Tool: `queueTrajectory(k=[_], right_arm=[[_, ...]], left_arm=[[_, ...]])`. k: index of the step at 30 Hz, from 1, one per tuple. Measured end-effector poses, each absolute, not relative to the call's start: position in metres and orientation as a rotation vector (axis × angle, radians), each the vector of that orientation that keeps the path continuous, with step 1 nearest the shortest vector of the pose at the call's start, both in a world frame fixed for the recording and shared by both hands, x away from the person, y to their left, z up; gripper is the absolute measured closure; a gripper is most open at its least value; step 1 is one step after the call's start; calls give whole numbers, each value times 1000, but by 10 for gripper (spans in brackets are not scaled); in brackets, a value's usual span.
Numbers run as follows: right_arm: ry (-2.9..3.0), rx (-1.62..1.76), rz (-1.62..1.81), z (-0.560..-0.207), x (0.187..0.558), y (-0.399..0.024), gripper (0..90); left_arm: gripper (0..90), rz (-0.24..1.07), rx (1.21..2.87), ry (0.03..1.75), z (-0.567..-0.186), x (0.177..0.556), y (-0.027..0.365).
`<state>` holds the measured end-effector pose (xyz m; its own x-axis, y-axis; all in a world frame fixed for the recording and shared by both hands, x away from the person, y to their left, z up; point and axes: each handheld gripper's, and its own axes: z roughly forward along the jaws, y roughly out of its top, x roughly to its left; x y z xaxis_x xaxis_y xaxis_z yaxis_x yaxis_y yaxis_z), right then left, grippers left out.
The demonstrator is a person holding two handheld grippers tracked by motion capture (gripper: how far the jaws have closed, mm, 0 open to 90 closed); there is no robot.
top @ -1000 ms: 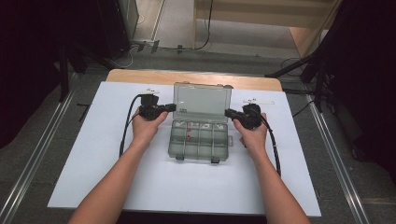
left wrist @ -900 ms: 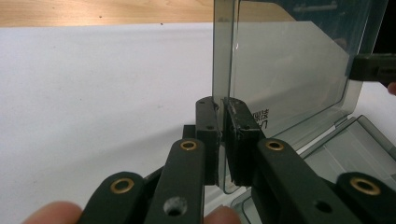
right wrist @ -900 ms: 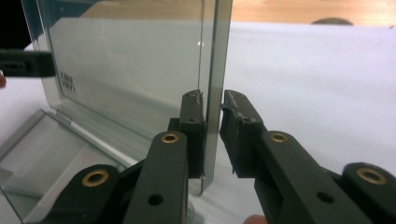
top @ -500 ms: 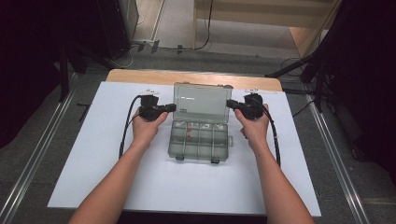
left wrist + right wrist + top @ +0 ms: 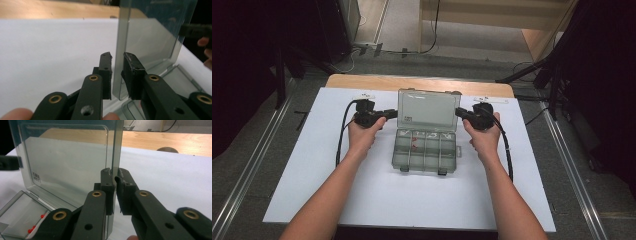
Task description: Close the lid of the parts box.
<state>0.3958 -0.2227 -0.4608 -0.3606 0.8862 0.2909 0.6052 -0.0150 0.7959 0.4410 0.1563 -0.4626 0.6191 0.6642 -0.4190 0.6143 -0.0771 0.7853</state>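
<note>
A clear plastic compartment box [image 5: 424,152] lies mid-table with its lid [image 5: 427,111] standing upright. A few small red parts [image 5: 414,145] sit in one compartment, seen also as red parts [image 5: 35,227]. My left gripper [image 5: 393,113] is at the lid's left edge. In the left gripper view the lid [image 5: 150,37] edge stands between the jaws of that gripper [image 5: 117,58], which have just been opening, with slim gaps either side. My right gripper [image 5: 459,112] is at the lid's right edge. That gripper [image 5: 114,173] is shut on the lid [image 5: 67,160].
A white sheet [image 5: 312,190] covers the wooden table [image 5: 362,82]. Black cables [image 5: 341,135] trail from both grippers along the forearms. Two small white labels [image 5: 364,95] lie near the far edge. Dark stands and floor rails flank the table.
The right gripper has shifted slightly toward the far side along the lid's right edge. The left hand and the box have stayed put.
</note>
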Motion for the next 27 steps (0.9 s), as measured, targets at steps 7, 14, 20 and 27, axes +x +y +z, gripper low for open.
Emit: queueTrajectory(k=[7,14,20,27], right_arm=[[1953,1541,1331,-462,393,-223,851],[1944,1501,1343,-461,388,-222,851],[1942,1479,1365,-463,385,-224,848],[1948,1443,1393,-463,382,-225,843]], left_arm=[[900,53,1769,1113,-461,456,157],[900,-10,1740,1190,-457,476,148],[900,-67,1737,1159,-458,478,139],[900,-109,1749,1102,-459,476,136]])
